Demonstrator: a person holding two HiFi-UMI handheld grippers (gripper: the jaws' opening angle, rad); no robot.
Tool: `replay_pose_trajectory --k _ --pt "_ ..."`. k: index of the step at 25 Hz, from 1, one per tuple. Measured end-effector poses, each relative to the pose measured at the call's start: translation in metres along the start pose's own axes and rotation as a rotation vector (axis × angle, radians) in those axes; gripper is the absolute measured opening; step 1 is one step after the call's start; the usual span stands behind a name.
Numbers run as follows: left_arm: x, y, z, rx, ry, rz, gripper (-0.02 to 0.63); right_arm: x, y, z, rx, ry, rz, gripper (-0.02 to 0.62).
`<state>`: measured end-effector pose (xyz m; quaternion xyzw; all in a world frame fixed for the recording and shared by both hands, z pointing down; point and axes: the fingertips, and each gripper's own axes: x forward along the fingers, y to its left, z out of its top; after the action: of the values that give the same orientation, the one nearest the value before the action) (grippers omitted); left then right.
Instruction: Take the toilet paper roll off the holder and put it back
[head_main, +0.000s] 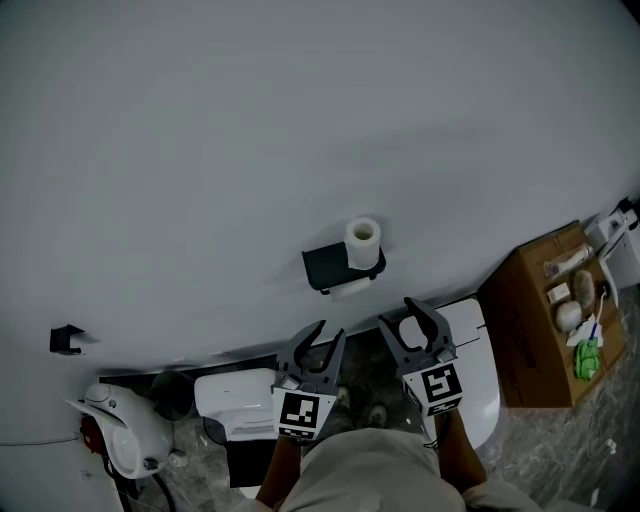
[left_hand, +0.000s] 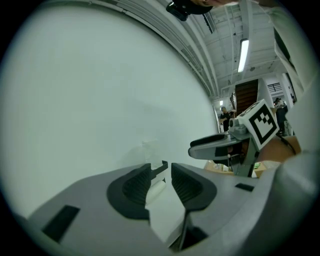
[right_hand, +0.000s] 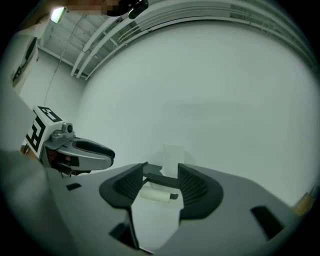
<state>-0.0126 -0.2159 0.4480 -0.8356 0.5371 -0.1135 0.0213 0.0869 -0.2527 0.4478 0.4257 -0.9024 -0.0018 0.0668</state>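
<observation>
**Both grippers empty, short of the holder**

Black wall holder (head_main: 325, 266) carries two toilet paper rolls. The lower roll (head_main: 350, 288) lies along its bar and the upper roll (head_main: 362, 240) stands upright on top. An open cardboard box (head_main: 520, 340) at right holds several small items, one a green packet (head_main: 587, 358); no print is legible. Left gripper (head_main: 331, 330) and right gripper (head_main: 393, 311) have jaws spread with nothing between, both apart from the holder.

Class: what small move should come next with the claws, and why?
Probably ease the right claw forward toward the toilet paper roll on the black holder: its jaws stand open and empty, short of the roll.
</observation>
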Motion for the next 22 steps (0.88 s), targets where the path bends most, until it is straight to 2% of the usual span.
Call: replay_pose_trajectory --k 8,22 --pt "0.029 0.03 -0.001 -0.024 -0.007 -0.054 0.135 0.048 -0.014 0.006 -0.004 0.016 -0.044 0.232" --pt "0.066 0.047 0.005 -0.032 -0.033 -0.153 0.135 0.104 -0.036 0.009 -0.013 0.038 -0.1 0.286"
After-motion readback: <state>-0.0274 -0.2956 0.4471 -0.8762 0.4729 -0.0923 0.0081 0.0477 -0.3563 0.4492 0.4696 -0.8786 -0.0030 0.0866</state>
